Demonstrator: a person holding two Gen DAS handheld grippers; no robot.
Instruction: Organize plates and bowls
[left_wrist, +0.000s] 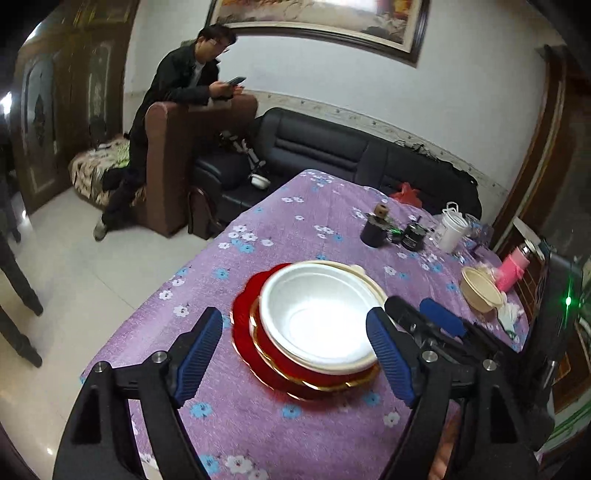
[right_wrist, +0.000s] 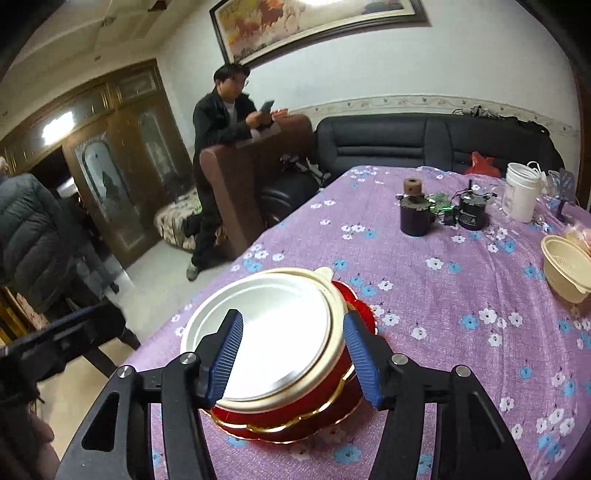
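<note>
The white bowl (left_wrist: 317, 314) sits on top of the red plates (left_wrist: 258, 354). Both the left gripper (left_wrist: 295, 354) and the right gripper (right_wrist: 293, 354) are open wide and hold nothing. A bump to the bowl could tip the stack.

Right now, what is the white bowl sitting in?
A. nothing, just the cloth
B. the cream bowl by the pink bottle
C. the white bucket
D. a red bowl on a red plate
D: the white bowl nests in the red bowl, which sits on the gold-rimmed red plate.
</note>
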